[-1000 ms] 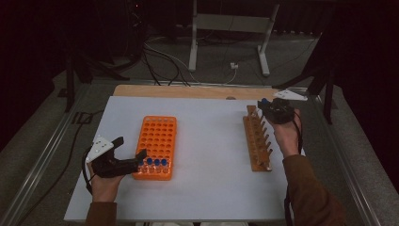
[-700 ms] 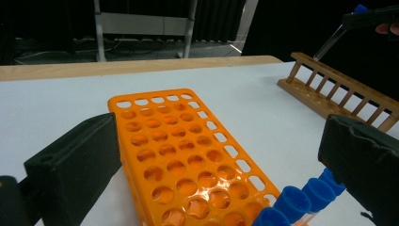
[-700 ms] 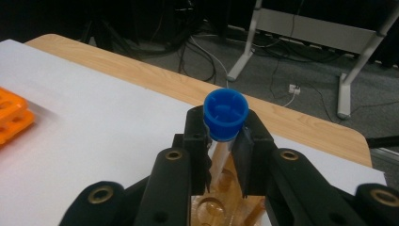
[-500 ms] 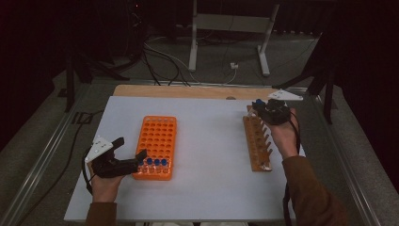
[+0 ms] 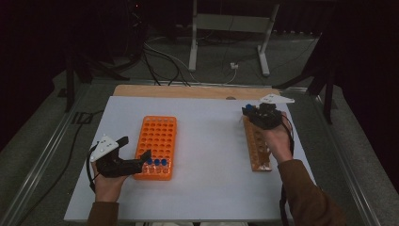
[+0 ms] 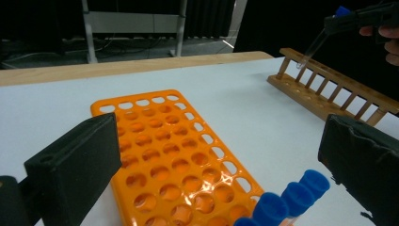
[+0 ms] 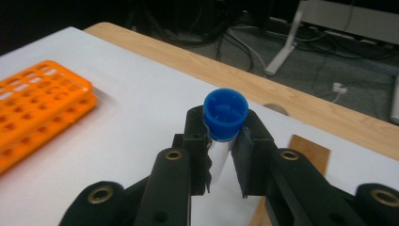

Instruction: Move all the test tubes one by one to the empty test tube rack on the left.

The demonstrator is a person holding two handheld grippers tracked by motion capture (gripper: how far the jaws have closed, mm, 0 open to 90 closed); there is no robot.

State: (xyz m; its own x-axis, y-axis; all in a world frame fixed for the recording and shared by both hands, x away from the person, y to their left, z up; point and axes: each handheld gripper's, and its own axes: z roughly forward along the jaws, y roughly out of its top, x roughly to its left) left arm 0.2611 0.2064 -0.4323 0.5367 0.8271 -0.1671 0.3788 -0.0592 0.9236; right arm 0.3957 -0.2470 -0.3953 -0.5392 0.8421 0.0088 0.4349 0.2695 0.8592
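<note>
I read no brand, label or writing on anything here. My right gripper [image 5: 251, 114] is clenched on a clear tube with a blue cap [image 7: 225, 113], the jaws pinching it just under the cap. In the left gripper view the tube [image 6: 310, 48] hangs tilted, its bottom tip at the far end of the wooden rack [image 5: 257, 146], which lies at the right of the white table [image 5: 207, 188]; whether the tip touches the rack I cannot tell. My left gripper [image 5: 134, 153] hangs released at the near left, its jaws wide apart, one just beside the near left corner of the orange rack [image 5: 157, 141]. Three blue-capped tubes [image 5: 156, 162] stand in that rack's near row.

Compared with a second ago, my right gripper has shifted a little toward the left over the far end of the wooden rack, the tube gripped as before. My left gripper and both racks sit where they were.
</note>
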